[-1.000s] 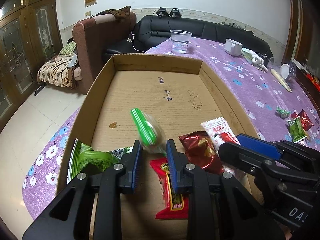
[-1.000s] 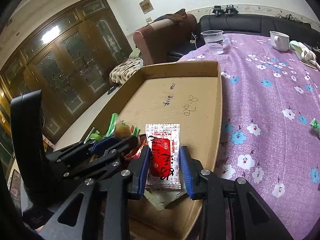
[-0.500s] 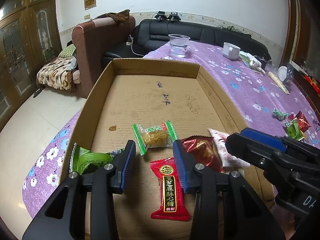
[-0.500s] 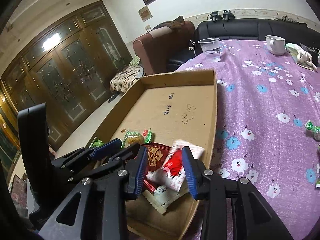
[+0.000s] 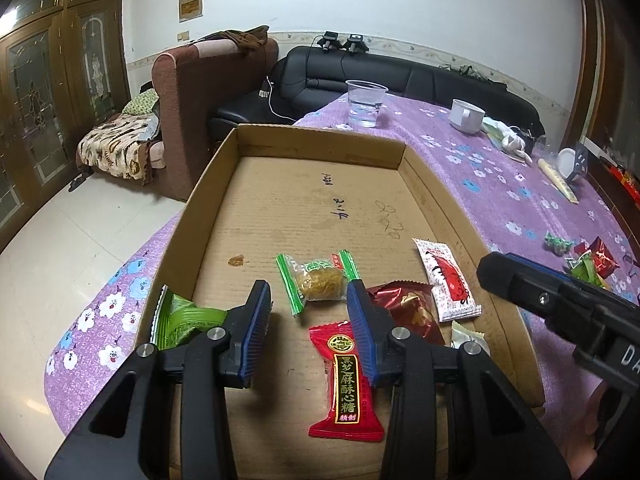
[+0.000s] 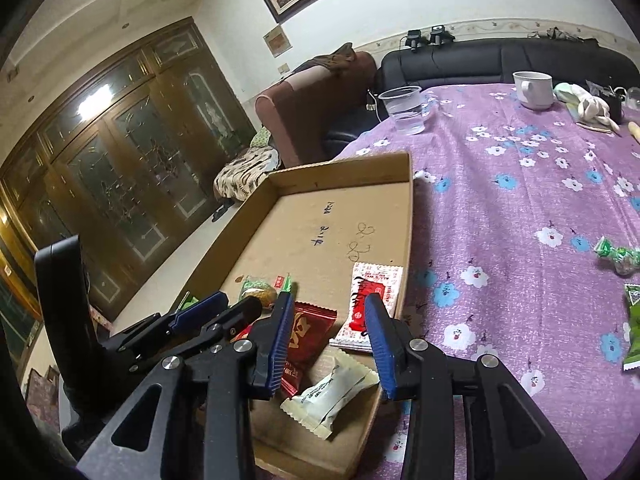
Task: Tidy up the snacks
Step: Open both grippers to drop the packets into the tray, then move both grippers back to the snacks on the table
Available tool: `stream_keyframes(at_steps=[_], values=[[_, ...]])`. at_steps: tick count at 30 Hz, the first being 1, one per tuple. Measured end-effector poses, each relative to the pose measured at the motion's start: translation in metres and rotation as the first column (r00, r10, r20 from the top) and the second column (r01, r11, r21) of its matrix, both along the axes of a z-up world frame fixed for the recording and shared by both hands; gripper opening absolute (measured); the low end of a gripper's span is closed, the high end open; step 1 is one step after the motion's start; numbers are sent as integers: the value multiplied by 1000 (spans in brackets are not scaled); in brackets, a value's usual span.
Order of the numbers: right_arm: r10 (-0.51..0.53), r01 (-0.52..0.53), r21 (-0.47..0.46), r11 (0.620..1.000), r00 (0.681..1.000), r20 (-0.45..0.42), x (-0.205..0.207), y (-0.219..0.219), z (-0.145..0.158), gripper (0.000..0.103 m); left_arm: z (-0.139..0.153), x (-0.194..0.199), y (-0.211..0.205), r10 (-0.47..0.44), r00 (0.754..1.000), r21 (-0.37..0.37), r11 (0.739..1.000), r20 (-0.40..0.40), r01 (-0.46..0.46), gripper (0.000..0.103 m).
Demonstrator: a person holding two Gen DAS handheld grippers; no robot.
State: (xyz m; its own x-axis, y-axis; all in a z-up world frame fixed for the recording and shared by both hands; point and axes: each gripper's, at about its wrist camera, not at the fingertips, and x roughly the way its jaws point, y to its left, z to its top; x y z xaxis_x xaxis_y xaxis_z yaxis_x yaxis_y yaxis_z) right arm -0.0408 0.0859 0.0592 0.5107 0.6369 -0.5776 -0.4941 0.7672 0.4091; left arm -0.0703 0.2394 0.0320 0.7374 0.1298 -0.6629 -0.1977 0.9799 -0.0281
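Six wrapped snacks lie in the near end of the box, a shallow cardboard tray on the counter with its purple flowered cloth. At the left wall sits a green pack. Near the middle lies a clear candy with green ends, and just in front of it a red pack with gold lettering. To their right a dark red foil pack lies partly under a white sachet with a red panel, which rests close to the right wall. A cream pack lies at the near right corner.

The left hand-held gripper hangs over the candy and red pack, its jaws having just opened; they stand apart with nothing clamped. The right hand-held gripper likewise stands apart after opening, above the foil pack and sachet, gripping nothing.

More snacks lie loose on the cloth well to the right of the box. A plastic cup and a white mug stand at the far end.
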Motion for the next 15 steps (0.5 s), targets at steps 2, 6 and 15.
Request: stream_keyframes(at_steps=[2, 6, 15], values=[[-10, 10, 3, 1000, 1000, -1, 1, -2, 1, 39, 1, -1, 1, 1, 1000, -1, 1000, 3, -1, 38], [-34, 35, 11, 999, 999, -18, 5, -7, 5, 40, 0, 1, -2, 2, 1000, 13, 1000, -1, -2, 38], [-61, 64, 24, 998, 989, -134, 8, -48, 21, 42, 1, 1, -11, -8, 1000, 46, 999, 5, 7, 51]])
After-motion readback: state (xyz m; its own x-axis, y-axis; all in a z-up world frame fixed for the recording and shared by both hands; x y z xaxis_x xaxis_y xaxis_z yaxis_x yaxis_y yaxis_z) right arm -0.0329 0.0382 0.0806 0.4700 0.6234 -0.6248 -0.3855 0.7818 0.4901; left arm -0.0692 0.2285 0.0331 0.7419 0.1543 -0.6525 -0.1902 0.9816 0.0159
